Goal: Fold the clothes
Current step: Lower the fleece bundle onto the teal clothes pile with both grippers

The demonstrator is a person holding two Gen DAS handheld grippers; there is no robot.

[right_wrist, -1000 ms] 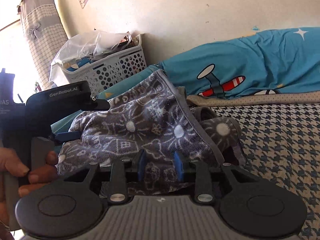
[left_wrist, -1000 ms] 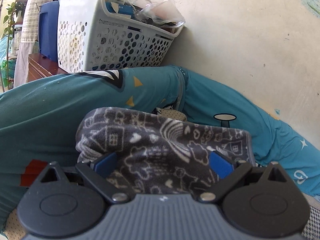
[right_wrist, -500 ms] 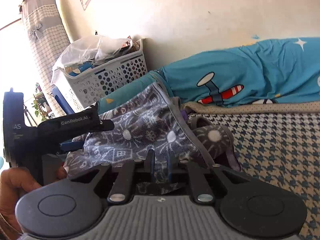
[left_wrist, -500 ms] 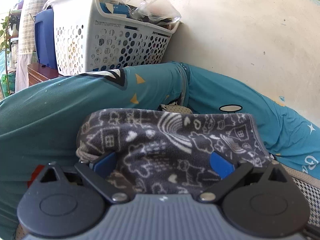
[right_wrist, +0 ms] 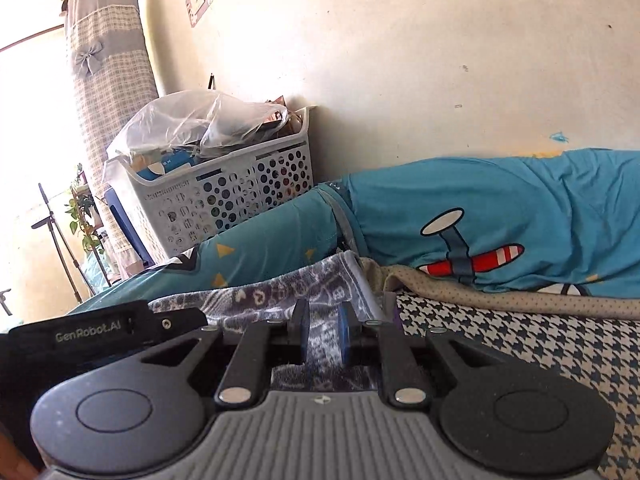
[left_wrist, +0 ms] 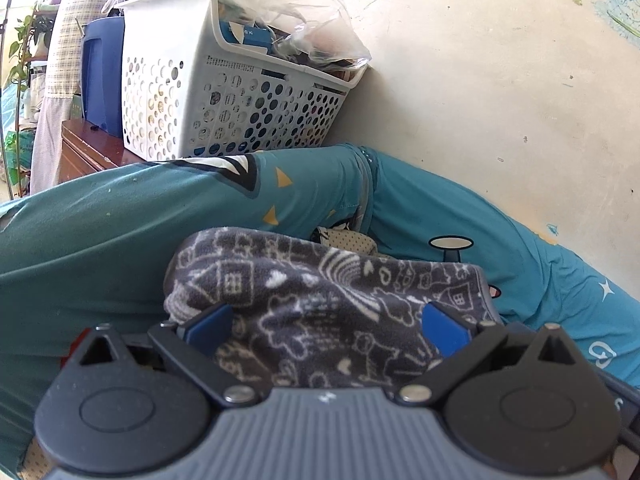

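On the houndstooth bedcover [right_wrist: 560,344], close against the teal pillows, a grey patterned fleece garment [left_wrist: 320,300] is laid in a low bundle. It is straddled by the left gripper [left_wrist: 326,326], whose blue pads [left_wrist: 208,322] are set wide apart on either side of the cloth, so nothing is clamped by them. Over the same garment's near edge [right_wrist: 280,296] the right gripper [right_wrist: 323,332] is placed, its pads [right_wrist: 300,330] drawn to a narrow gap with fleece seen between them; whether the cloth is actually pinched cannot be told. The left gripper's black body [right_wrist: 92,336] is seen at the lower left of the right wrist view.

Behind the garment two teal pillows [left_wrist: 160,216] are lined along the wall [left_wrist: 480,80], one printed with an aeroplane [right_wrist: 468,256]. Further back a white perforated laundry basket [left_wrist: 224,112] is stood, filled with mixed items that are covered by a crumpled clear plastic bag [left_wrist: 288,4]; a blue-and-white box [left_wrist: 244,34] is glimpsed under it. A blue bin [left_wrist: 100,76] is set beside the basket.

Compared with half a second ago, the fleece is spread flatter and lower in the right view, the right pads are parted slightly wider, and the hand seen there is no longer shown.
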